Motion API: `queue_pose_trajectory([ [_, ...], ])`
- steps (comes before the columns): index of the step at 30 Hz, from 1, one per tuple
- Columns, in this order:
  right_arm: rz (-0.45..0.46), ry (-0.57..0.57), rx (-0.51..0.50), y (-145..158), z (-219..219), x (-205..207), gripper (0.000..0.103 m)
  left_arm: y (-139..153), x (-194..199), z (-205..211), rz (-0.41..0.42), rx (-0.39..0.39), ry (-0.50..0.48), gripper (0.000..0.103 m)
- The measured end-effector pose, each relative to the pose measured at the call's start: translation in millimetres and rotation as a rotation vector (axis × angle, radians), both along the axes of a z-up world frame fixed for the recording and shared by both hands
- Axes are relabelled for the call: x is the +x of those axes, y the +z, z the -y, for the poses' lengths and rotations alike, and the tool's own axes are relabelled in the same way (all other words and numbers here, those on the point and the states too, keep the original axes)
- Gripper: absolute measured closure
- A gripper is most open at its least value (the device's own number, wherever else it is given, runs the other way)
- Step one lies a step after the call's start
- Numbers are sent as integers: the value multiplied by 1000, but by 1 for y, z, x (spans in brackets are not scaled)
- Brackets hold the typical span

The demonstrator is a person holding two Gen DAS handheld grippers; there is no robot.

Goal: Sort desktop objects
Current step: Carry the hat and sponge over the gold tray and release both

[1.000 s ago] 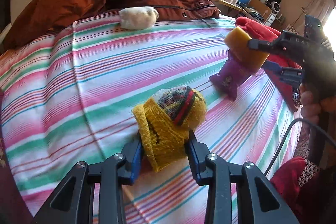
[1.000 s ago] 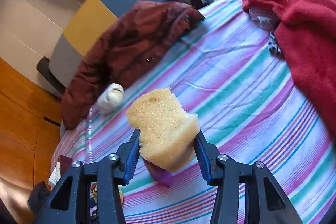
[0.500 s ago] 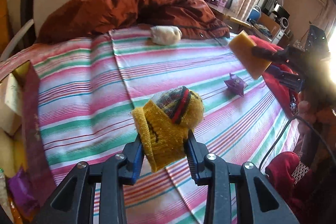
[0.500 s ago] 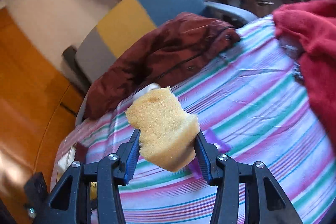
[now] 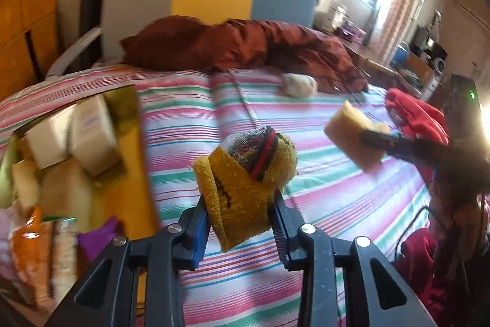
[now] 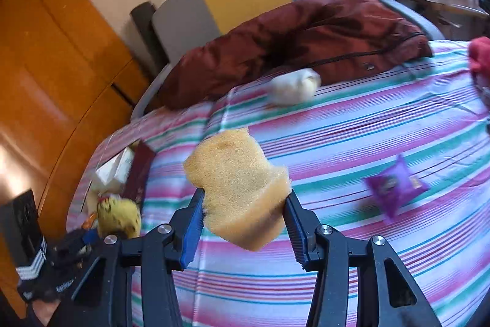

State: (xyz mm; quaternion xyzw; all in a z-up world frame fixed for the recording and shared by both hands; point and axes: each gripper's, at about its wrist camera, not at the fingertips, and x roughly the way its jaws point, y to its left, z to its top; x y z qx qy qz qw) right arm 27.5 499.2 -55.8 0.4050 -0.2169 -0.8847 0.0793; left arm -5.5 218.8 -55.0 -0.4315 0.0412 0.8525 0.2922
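My left gripper (image 5: 242, 222) is shut on a rolled yellow sock (image 5: 245, 173) with a red and black band, held above the striped cloth (image 5: 196, 118). My right gripper (image 6: 243, 216) is shut on a yellow sponge (image 6: 239, 189), also held in the air. The sponge shows at the right in the left wrist view (image 5: 352, 140), and the sock at the lower left in the right wrist view (image 6: 118, 215). A purple packet (image 6: 393, 186) and a white sock ball (image 6: 294, 86) lie on the cloth.
An open box (image 5: 131, 186) at the left holds white cartons (image 5: 70, 137), sponges and snack packets. A maroon jacket (image 5: 245, 45) lies along the far edge before a chair. Red clothing (image 5: 416, 115) lies at the right.
Both grippers have swung left with their loads and risen. The box at the left has come into view. The purple packet now lies behind, to the right.
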Motion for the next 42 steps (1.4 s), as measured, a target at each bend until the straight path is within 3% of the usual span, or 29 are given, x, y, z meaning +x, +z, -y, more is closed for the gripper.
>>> queue_pose_trajectory([
  [9, 5, 147, -10, 1, 82, -3, 53, 10, -4, 61, -43, -12, 152, 67],
  [19, -11, 250, -63, 6, 145, -1, 52, 11, -3, 101, -58, -27, 241, 67],
  [42, 1, 403, -75, 9, 223, 2, 52, 5, -1, 169, -47, -23, 375, 67],
])
